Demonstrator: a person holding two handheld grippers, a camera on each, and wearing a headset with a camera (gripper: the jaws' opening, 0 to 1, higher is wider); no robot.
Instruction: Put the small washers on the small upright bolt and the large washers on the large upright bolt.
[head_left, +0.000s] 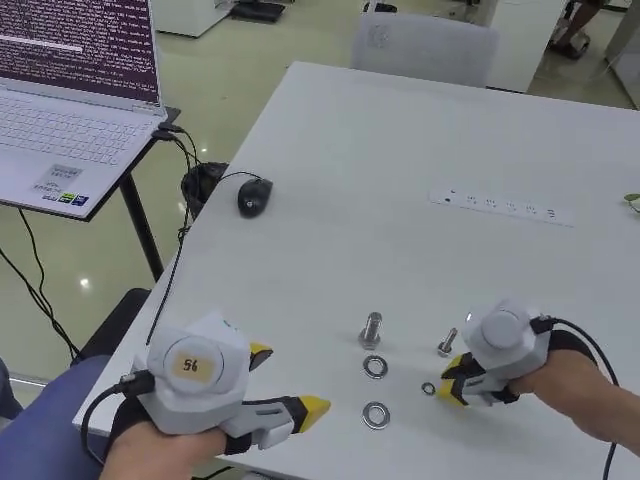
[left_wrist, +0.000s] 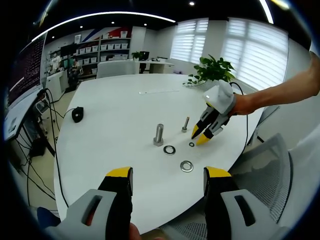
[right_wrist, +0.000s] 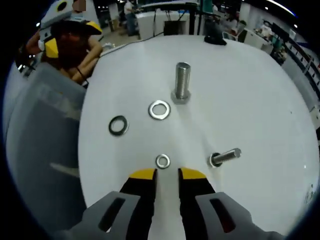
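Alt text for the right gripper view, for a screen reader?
The right gripper, slightly open, points at a small washer lying on the white table just ahead of its tips. A small bolt stands beside it; farther off are a large bolt and two large washers.

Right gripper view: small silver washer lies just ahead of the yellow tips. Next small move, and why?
Probably ease the right gripper forward and down so its jaws straddle the small silver flat washer, then close. That washer lies on the white table just ahead of the tips, the jaws stand slightly apart and empty, and the small silver upright bolt stands close by.
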